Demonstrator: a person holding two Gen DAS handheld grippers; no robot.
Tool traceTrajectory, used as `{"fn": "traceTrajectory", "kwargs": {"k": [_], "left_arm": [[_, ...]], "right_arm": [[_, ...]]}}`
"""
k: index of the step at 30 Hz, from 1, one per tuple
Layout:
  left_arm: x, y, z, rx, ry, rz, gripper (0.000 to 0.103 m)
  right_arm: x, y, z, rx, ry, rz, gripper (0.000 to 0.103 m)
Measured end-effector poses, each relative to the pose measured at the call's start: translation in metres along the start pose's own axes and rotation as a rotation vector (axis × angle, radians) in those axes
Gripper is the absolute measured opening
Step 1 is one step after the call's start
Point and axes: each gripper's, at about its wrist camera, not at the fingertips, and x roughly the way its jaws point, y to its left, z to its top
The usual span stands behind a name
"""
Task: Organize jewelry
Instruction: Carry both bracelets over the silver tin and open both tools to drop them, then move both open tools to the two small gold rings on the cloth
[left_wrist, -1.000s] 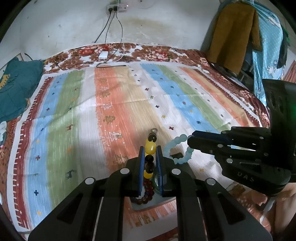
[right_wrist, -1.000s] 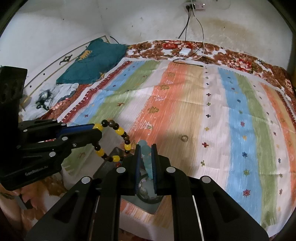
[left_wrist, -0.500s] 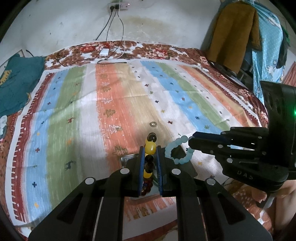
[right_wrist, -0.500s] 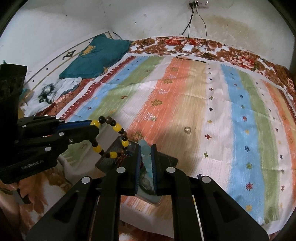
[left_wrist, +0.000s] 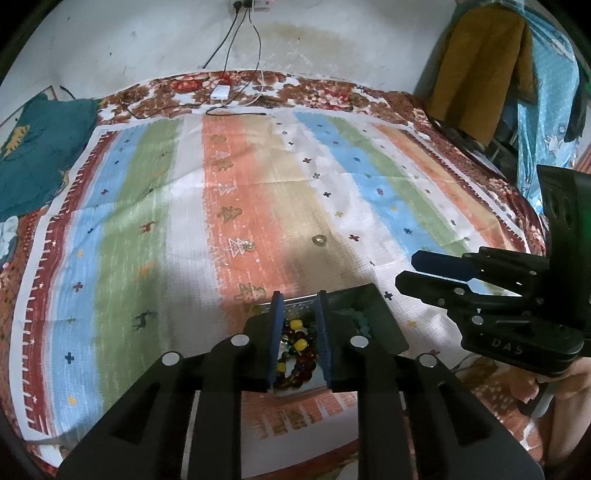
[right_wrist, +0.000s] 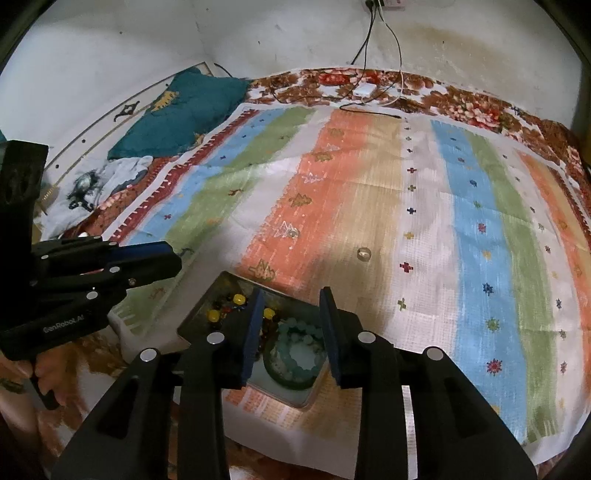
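A small metal tray (right_wrist: 201, 309) lies on the striped cloth near its front edge. In it lie a yellow-and-brown bead bracelet (left_wrist: 297, 347) (right_wrist: 221, 312) and a pale blue bead bracelet (right_wrist: 301, 350). My left gripper (left_wrist: 298, 312) is open and empty, just above the yellow-and-brown bracelet. My right gripper (right_wrist: 292, 310) is open and empty, just above the pale blue bracelet. A small ring (left_wrist: 320, 240) (right_wrist: 363, 253) lies on the cloth beyond the tray. A second small ring (right_wrist: 293, 232) lies further left.
The striped cloth (left_wrist: 258, 192) covers a bed with a floral sheet. A white charger with cables (left_wrist: 221, 92) lies at the far edge. A teal pillow (right_wrist: 177, 114) is at the left. Clothes (left_wrist: 480, 55) hang at the right.
Both grippers have opened and dropped their bracelets into the tray. The yellow-and-brown one left my left gripper, the pale blue one left my right gripper.
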Motion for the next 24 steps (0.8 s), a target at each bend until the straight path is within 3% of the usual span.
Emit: {"fn": "traceTrajectory", "kwargs": {"k": [19,24], "left_arm": [[0.022,0.015,0.008,-0.023,0.030,0.071,0.051],[0.028,0.018,0.015,-0.029,0.028,0.078,0.061]], "right_arm": [[0.014,-0.014,0.001,0.027,0.028,-0.035,0.050],[0.013,-0.022,0.005,0.063,0.005,-0.050,0.050]]}}
